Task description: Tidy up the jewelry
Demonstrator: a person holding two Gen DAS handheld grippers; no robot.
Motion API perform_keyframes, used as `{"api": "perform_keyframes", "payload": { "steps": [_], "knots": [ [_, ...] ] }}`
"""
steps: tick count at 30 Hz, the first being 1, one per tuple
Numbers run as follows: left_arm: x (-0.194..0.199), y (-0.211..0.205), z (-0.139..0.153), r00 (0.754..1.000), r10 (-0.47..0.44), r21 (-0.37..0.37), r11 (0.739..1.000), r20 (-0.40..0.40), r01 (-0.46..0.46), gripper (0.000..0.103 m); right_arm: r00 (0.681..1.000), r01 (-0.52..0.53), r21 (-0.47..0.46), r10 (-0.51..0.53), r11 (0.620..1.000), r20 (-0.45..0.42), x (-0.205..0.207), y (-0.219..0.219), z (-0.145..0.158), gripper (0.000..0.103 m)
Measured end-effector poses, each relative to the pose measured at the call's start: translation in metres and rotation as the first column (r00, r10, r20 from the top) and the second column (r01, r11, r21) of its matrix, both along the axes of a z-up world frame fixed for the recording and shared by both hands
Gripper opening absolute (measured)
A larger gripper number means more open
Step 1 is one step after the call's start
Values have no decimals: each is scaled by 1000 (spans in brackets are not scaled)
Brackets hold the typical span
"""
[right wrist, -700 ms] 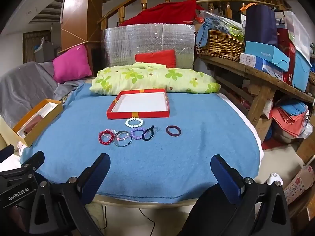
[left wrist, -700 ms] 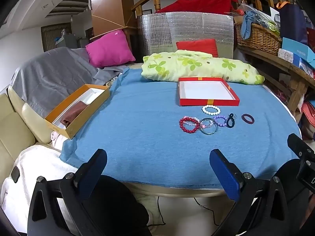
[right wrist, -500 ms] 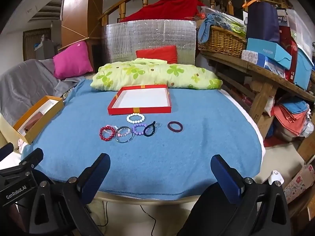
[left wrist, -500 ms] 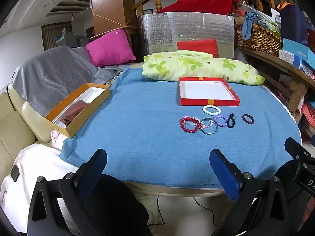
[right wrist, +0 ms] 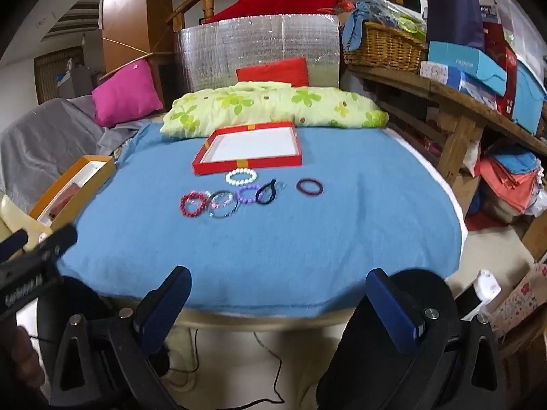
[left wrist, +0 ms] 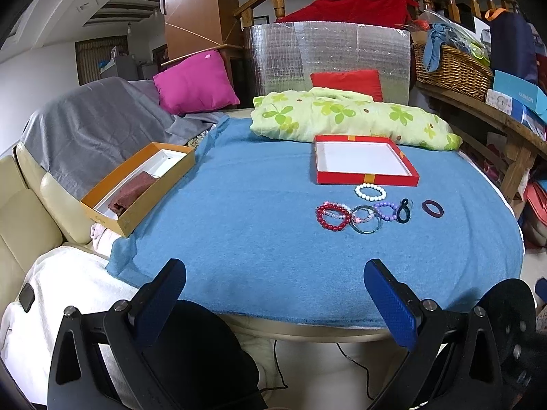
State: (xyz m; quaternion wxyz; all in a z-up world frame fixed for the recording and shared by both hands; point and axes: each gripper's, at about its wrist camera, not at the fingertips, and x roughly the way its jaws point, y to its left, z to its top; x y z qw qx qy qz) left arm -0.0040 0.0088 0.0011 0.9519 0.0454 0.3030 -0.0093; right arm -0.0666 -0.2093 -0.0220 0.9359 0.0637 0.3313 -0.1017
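Observation:
Several bracelets lie on the blue cloth: a white bead bracelet [left wrist: 370,191] [right wrist: 240,176], a red bead bracelet [left wrist: 333,217] [right wrist: 192,204], a clear bangle [left wrist: 365,223] [right wrist: 221,204], a purple bead bracelet [left wrist: 387,210] [right wrist: 249,194], a dark loop [left wrist: 403,210] [right wrist: 266,193] and a maroon ring [left wrist: 432,208] [right wrist: 309,186]. Just behind them sits an empty red tray [left wrist: 365,180] [right wrist: 247,166] with a white floor. My left gripper [left wrist: 273,288] and right gripper [right wrist: 278,292] both hang open at the table's near edge, well short of the jewelry, with nothing between their fingers.
An orange box [left wrist: 138,186] [right wrist: 73,184] rests at the table's left edge on a sofa. A green flowered pillow [left wrist: 348,118] [right wrist: 273,107] lies behind the tray. A wooden shelf [right wrist: 444,89] with a wicker basket and boxes stands on the right.
The right wrist view has swung and tilted slightly, with the left gripper's body now higher at its left edge. The right gripper's body has left the left view's right edge. The jewelry has not moved.

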Motion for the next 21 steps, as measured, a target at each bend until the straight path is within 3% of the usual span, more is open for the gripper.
{"api": "perform_keyframes", "payload": {
  "steps": [3,12,21],
  "knots": [
    [-1,1,2,1000,3,-1,1000,5,-3,103,1000,4,-53,-3,999,19,-13,7,1,103],
    [-4,-1,4,1000,-6,1,1000,10,6,103,996,15,-68,-9,998,88,-38,9,8,103],
    [-8,-5,6,1000,-22,10,1000,16,22,103,999,-6,-193,13,981,35,-34,27,7,103]
  ]
}}
